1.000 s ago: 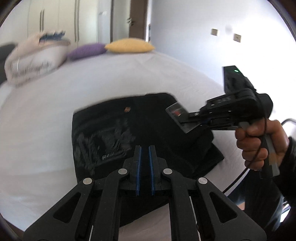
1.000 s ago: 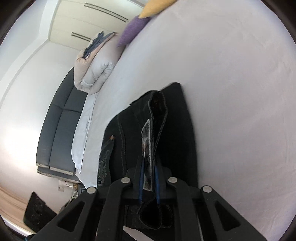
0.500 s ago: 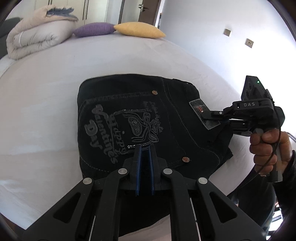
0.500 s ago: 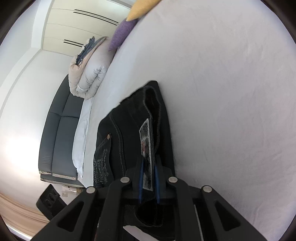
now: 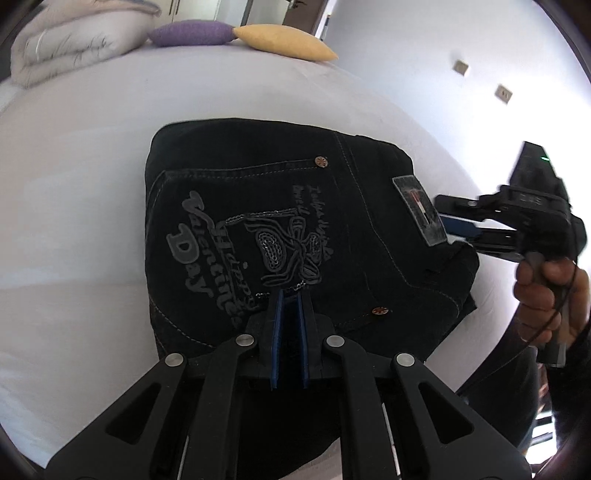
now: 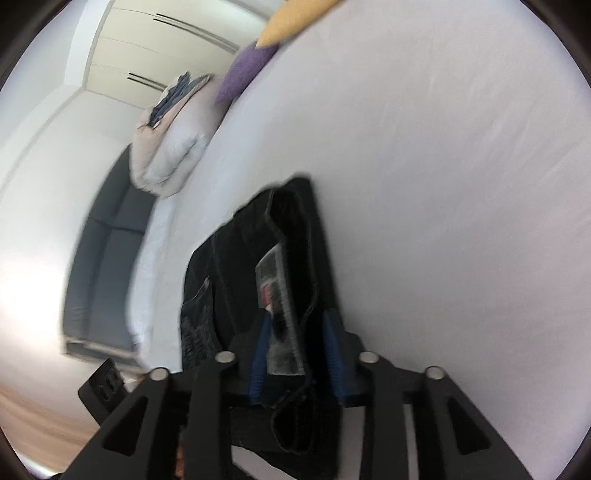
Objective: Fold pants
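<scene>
Black pants (image 5: pixel 280 236), already folded into a compact rectangle, lie on a white bed (image 5: pixel 74 206) near its closer edge. The back pocket faces up, showing grey lettering, a stitched emblem and two copper rivets.

The left gripper (image 5: pixel 290 306) hovers low over the near edge of the bundle with its blue pads drawn tight together and nothing between them. The right gripper (image 6: pixel 297 328), held in a hand (image 5: pixel 550 291) at the right of the left wrist view, sits at the waistband end. Its jaws are opening, and the waistband with its grey label (image 6: pixel 275 291) lies in the gap between the pads, which no longer press on it.

Risks, as a judgement: the waistband looks thick and stiff, so once freed it could spring up and loosen the top layer. If the right gripper draws away at an angle, a pad could catch the label or the belt loop and drag the bundle askew. The bundle lies close to the bed's edge, so a tug that way might pull a corner over the side.

Around it: a purple pillow (image 5: pixel 192 32) and a yellow pillow (image 5: pixel 284 42) rest at the far end of the bed, beside a rolled pale duvet (image 5: pixel 74 40). A dark sofa (image 6: pixel 107 266) stands beyond the bed in the right wrist view. All are well apart from the pants, and nothing blocks either gripper.
</scene>
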Available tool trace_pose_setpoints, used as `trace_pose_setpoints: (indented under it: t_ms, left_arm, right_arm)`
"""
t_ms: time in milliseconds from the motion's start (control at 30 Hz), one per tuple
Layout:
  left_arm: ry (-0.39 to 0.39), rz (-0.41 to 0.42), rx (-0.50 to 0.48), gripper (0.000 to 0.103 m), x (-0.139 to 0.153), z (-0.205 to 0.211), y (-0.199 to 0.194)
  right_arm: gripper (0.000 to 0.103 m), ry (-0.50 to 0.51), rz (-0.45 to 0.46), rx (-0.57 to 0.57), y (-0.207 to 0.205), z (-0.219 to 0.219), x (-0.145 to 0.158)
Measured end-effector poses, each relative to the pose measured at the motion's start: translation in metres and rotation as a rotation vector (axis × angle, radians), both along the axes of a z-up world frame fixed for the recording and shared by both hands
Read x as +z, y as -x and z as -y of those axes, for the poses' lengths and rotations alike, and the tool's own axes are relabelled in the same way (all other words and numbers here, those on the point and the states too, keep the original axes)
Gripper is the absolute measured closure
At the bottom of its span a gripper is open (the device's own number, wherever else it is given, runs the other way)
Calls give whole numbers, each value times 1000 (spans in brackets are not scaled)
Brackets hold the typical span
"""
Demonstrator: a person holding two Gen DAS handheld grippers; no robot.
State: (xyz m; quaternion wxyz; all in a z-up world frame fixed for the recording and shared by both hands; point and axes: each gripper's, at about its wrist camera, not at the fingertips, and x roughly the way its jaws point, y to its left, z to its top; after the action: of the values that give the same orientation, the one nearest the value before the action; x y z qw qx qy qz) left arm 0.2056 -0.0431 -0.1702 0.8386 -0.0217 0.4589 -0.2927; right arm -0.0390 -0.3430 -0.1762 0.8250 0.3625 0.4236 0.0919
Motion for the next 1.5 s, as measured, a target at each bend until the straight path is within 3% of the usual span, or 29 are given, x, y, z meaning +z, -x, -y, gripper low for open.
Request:
trace_pose_setpoints:
  t_ms: [67, 167, 267, 367, 500, 667, 900, 967, 1200, 1267, 1300, 1367, 1500]
  left_arm:
    - [-1, 3, -10, 96, -2, -1, -3]
    - [3, -2, -3, 96, 3, -4, -6]
    - [-1, 46, 2, 96, 23, -5, -13]
    - [-35, 58, 35, 96, 31, -9, -42]
    - [-28, 10, 48, 96, 24, -6, -81]
    - [-81, 59, 29, 96, 10, -1, -68]
    - [-159, 142, -7, 96, 5, 4, 15]
    - [-176, 155, 1, 96, 2, 5, 23]
    - [-174, 138, 3, 96, -4, 4, 17]
    - [-175, 138, 10, 96, -4, 3, 18]
    - [-178, 139, 10, 96, -4, 3, 18]
    - [-182, 139, 8, 96, -4, 4, 17]
    - [-180, 134, 10, 96, -3, 4, 16]
  right_arm:
    - [64, -16, 53, 36, 7, -9, 20]
    - [75, 6, 99, 132, 11, -39, 39]
    - [87, 49, 20, 203, 5, -64, 19]
    - [103, 57, -79, 171, -2, -60, -18]
    - [103, -89, -63, 110, -2, -42, -38]
    - [103, 9, -47, 119, -3, -51, -30]
    - [103, 49, -10, 121, -2, -56, -30]
    - [103, 59, -5, 118, 2, -59, -24]
    - [94, 82, 70, 176, 37, -74, -8]
    - [97, 65, 57, 174, 41, -73, -21]
    - [103, 46, 67, 159, 43, -70, -28]
    - [103, -5, 113, 154, 48, -63, -39]
    - [103, 18, 139, 159, 50, -66, -39]
